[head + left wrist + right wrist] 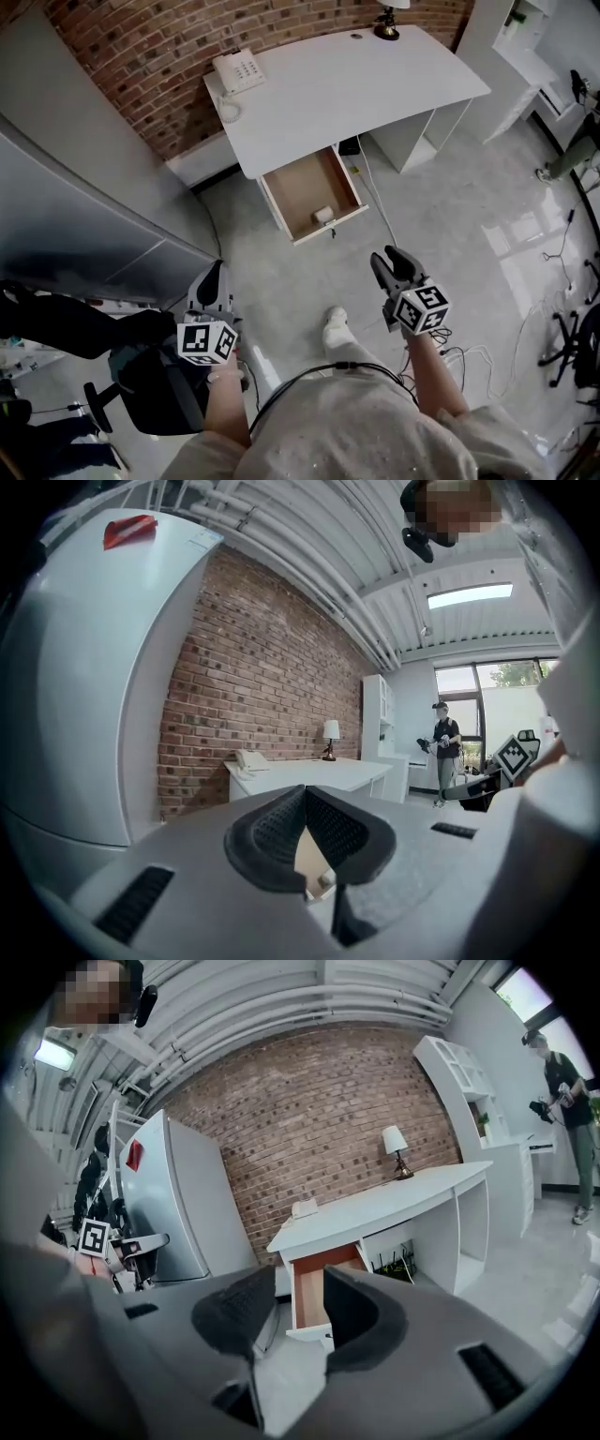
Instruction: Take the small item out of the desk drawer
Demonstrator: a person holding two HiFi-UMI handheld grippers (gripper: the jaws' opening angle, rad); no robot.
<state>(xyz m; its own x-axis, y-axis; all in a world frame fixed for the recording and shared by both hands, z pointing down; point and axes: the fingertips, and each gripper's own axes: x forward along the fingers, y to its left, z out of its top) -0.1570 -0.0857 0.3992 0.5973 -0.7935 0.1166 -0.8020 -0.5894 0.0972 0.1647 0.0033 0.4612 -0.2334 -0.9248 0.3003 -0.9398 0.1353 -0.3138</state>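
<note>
The white desk (347,89) stands ahead with its wooden drawer (314,195) pulled open. A small white item (323,215) lies near the drawer's front right corner. My left gripper (216,274) hangs low at the left, well short of the desk, its tips touching and nothing held. In the left gripper view the left gripper's (303,794) pads meet at the tip, and the drawer (309,855) shows through the gap beneath. My right gripper (394,261) is open and empty, a step back from the drawer. Between the right gripper's (298,1302) pads the drawer (314,1283) shows.
A white phone (239,70) and a small lamp (386,28) sit on the desk. A tall grey cabinet (84,187) and a black office chair (141,375) are at my left. Cables (469,356) trail on the floor at the right. Another person (572,1101) stands by white shelves.
</note>
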